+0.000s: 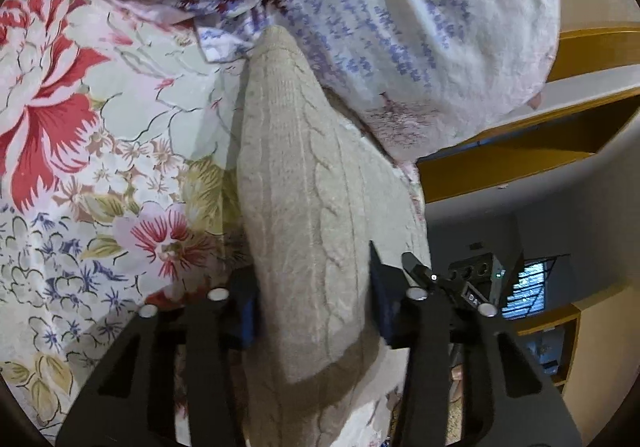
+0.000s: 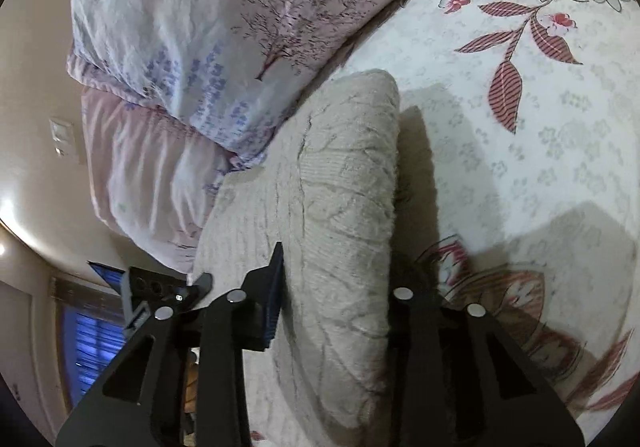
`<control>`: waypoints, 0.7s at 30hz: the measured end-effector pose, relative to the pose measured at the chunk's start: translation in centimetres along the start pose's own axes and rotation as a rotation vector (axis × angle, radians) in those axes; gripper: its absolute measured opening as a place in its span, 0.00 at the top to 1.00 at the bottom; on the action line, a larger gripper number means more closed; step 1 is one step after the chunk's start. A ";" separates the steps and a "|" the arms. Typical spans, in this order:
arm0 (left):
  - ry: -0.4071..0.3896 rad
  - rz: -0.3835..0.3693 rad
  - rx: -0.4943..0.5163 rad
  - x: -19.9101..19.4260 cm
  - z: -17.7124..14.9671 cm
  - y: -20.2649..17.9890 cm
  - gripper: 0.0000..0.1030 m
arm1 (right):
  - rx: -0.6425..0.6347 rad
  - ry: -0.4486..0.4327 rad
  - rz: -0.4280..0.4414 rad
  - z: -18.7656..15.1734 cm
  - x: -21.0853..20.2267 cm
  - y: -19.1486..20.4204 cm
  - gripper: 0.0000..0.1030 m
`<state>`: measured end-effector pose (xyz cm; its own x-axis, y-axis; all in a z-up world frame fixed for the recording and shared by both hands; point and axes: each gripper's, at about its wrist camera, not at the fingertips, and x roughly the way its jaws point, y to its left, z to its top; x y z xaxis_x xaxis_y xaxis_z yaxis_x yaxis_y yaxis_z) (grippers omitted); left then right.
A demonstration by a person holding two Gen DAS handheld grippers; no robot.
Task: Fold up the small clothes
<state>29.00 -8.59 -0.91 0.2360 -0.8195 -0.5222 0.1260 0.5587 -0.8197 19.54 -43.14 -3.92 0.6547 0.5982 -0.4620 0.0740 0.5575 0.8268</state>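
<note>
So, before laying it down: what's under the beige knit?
Under the beige knit lies the floral bedsheet, with pillows behind. Whatever is directly beneath the knit is covered.

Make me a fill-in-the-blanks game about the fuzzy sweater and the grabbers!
1. Each gripper, left gripper and right gripper, is shut on the beige knit ____.
2. The sweater lies on a ____-patterned bedsheet.
3. Behind the sweater sits a ____ with a printed tree.

Missing words: sweater; flower; pillow

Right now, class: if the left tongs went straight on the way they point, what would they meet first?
The left tongs already grip the beige sweater; straight ahead, past it, probably the pillow, though depth is unclear.
</note>
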 end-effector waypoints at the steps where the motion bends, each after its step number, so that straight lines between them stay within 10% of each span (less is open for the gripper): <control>1: -0.002 -0.020 0.006 -0.4 -0.1 -0.2 0.63 | -0.006 -0.011 0.015 -0.2 -0.3 0.5 0.70; 11: -0.113 -0.031 0.087 -10.0 -1.8 -0.6 0.65 | -0.241 -0.010 0.029 -3.6 2.7 8.9 0.76; 17: -0.156 0.138 -0.031 -14.0 -2.2 5.7 0.60 | -0.380 0.087 -0.131 -6.0 9.9 12.1 0.74; 21: -0.145 0.103 -0.095 -13.6 -2.4 8.3 0.55 | -0.352 0.090 -0.186 -5.6 10.9 11.5 0.61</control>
<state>24.50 6.88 -1.21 0.3799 -0.7282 -0.5705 0.0044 0.6181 -0.7861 23.27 -26.96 -1.23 0.5846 0.5084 -0.6323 -0.0878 0.8144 0.5736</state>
